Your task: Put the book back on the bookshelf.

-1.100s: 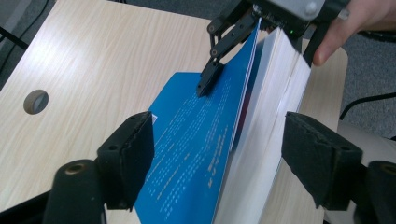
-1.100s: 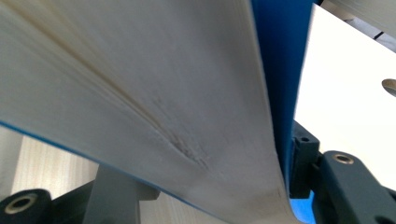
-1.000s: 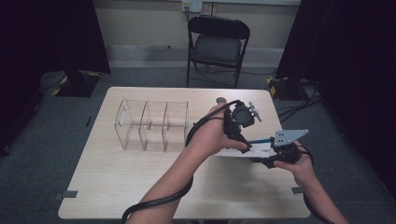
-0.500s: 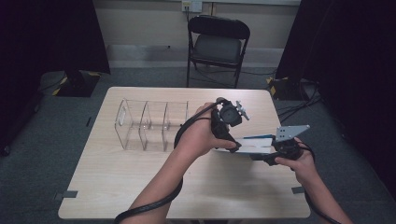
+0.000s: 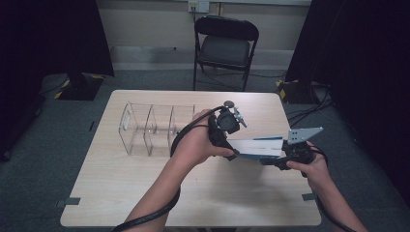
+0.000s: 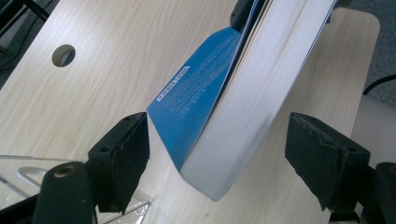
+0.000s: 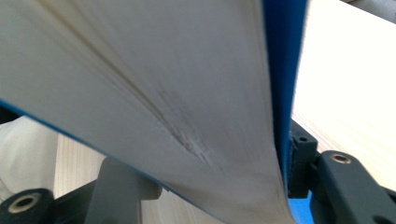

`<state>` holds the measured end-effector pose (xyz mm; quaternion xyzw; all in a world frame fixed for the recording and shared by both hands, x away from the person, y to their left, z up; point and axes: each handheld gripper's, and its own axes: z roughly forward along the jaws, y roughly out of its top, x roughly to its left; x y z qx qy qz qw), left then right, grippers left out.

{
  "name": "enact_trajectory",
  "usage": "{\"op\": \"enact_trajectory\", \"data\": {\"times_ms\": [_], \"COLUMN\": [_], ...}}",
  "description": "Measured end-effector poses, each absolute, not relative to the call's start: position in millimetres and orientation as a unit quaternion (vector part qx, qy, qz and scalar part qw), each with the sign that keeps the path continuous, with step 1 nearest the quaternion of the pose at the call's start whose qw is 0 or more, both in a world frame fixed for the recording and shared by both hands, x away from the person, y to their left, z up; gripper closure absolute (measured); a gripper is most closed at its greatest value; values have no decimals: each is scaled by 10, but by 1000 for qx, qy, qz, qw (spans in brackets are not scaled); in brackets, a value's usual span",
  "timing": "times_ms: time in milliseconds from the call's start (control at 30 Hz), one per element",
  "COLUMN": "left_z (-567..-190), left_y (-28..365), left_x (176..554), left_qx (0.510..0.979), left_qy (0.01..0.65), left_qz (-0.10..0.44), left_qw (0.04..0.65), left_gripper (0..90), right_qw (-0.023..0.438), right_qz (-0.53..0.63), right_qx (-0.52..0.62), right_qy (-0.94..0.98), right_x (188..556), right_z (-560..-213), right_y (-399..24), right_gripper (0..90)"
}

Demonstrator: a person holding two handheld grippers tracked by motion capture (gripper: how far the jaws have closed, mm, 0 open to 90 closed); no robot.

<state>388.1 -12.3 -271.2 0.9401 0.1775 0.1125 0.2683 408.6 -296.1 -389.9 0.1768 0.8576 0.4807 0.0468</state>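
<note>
A thick book [image 5: 256, 147] with a blue cover hangs level above the table [image 5: 145, 193], pages edge up. My right gripper [image 5: 271, 159] is shut on its right end; the right gripper view has white pages [image 7: 163, 93] and blue cover squeezed between the jaws, which have just closed a little further on it. My left gripper [image 5: 233, 152] points down over the book's left end. In the left gripper view its two pads [image 6: 126, 154] stand open on either side of the book's corner [image 6: 210, 154], with a gap on each side.
A clear plastic organiser [image 5: 150, 128] with three compartments stands on the table's left half, just left of my left hand; its corner [image 6: 18, 172] is beside my left jaw. A cable hole [image 6: 63, 54] pierces the tabletop. A black folding chair [image 5: 227, 43] stands beyond the far edge.
My left gripper has slid left along the book toward its left end and sunk slightly. The right hand and the book have stayed in place.
</note>
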Motion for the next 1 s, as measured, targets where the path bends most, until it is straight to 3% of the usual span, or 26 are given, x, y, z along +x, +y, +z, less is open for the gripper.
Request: {"op": "enact_trajectory", "data": {"times_ms": [367,1000], "left_z": [-2875,-3047], "left_y": [67,261], "left_x": [3944,3970], "left_qx": [940,938], "left_qy": [202,224], "left_qz": [97,86], "left_qw": [257,248], "left_gripper": [219,226], "right_qw": [20,23], "right_qz": [488,492], "right_qx": [193,210], "right_qy": [851,845], "right_x": [4128,4215], "right_z": [-3854,-3781], "right_y": [-2998,-3010], "right_gripper": [475,513]}}
